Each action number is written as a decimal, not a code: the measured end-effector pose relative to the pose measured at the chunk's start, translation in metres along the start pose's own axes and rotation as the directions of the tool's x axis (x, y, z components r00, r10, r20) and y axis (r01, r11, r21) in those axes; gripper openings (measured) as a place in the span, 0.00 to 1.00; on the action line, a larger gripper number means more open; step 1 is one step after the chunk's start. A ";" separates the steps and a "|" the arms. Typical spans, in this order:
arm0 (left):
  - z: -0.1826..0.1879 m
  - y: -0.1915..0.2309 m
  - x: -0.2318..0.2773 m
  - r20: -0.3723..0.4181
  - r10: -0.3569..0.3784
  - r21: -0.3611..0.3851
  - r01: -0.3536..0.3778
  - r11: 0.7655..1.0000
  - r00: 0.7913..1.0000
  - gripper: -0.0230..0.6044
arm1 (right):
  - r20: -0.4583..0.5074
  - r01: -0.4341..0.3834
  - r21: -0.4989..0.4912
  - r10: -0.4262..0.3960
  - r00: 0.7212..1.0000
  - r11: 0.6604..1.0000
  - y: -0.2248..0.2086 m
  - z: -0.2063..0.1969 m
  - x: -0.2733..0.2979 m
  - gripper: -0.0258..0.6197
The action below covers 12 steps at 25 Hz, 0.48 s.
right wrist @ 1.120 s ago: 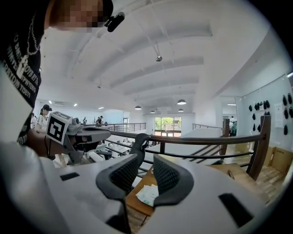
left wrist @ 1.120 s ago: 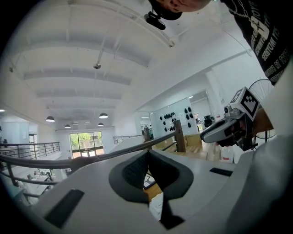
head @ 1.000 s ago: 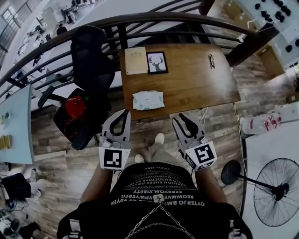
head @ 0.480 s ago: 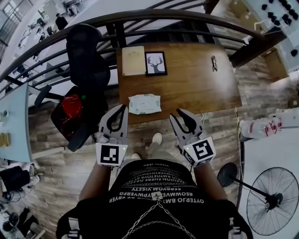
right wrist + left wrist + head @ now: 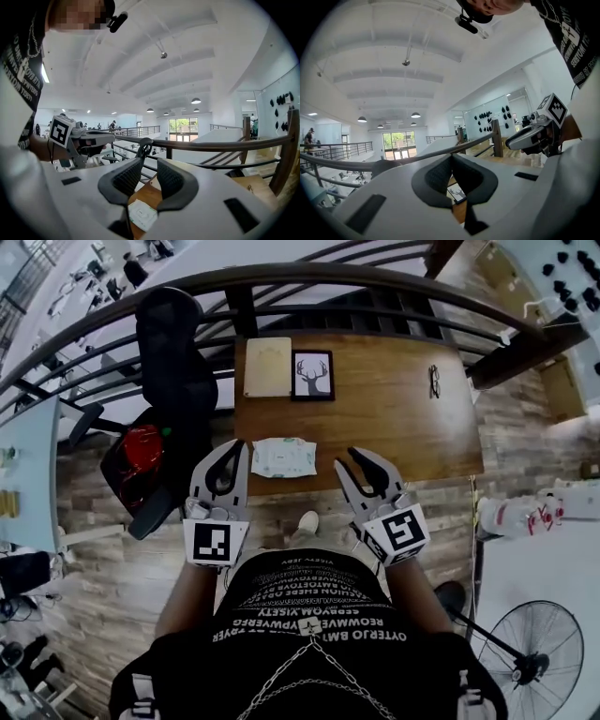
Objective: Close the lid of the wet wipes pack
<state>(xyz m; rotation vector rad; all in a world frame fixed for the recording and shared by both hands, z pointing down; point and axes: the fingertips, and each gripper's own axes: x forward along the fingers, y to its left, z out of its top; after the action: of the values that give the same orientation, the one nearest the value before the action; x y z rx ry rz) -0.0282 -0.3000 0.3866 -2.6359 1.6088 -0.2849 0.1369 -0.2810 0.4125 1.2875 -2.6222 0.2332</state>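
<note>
The white and green wet wipes pack (image 5: 283, 457) lies flat near the front edge of the wooden table (image 5: 394, 418). From this height I cannot tell how its lid stands. My left gripper (image 5: 234, 450) hovers just left of the pack with its fingertips touching and nothing between them. My right gripper (image 5: 362, 458) is held to the pack's right, at the table's front edge, with a narrow gap between its empty jaws. The right gripper view shows the wet wipes pack (image 5: 143, 214) low between the jaws, well ahead of the fingers (image 5: 125, 178). Neither gripper touches the pack.
A framed deer picture (image 5: 312, 375) and a beige notebook (image 5: 268, 367) lie at the table's back left, a pair of glasses (image 5: 434, 381) at the back right. A black office chair (image 5: 173, 352) with a red item (image 5: 141, 448) stands at the left. A dark railing (image 5: 309, 282) curves behind the table.
I have stepped closer to the table. Both grippers moved forward and now flank the pack at the table's front edge; the pack itself has not moved.
</note>
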 end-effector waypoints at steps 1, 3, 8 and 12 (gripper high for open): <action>0.003 0.000 0.003 0.002 0.010 0.006 -0.010 1.000 1.000 0.08 | 0.004 -0.009 -0.005 0.009 1.000 1.000 -0.004 0.002 0.001 0.20; 0.007 -0.002 0.009 0.008 0.028 0.012 -0.029 1.000 1.000 0.08 | 0.009 -0.027 -0.011 0.027 1.000 1.000 -0.014 0.005 0.004 0.21; 0.011 -0.004 0.024 0.010 0.078 0.009 -0.078 0.997 0.997 0.08 | 0.007 -0.085 -0.021 0.085 0.996 0.996 -0.031 0.007 0.016 0.21; 0.011 -0.006 0.029 0.015 0.116 0.008 -0.117 0.993 0.993 0.08 | -0.009 -0.126 -0.039 0.126 0.992 0.991 -0.039 0.005 0.024 0.21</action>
<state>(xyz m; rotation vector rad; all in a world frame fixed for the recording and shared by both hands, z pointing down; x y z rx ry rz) -0.0087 -0.3234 0.3801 -2.5192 1.7443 -0.2666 0.1531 -0.3242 0.4156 1.1085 -2.6911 0.2036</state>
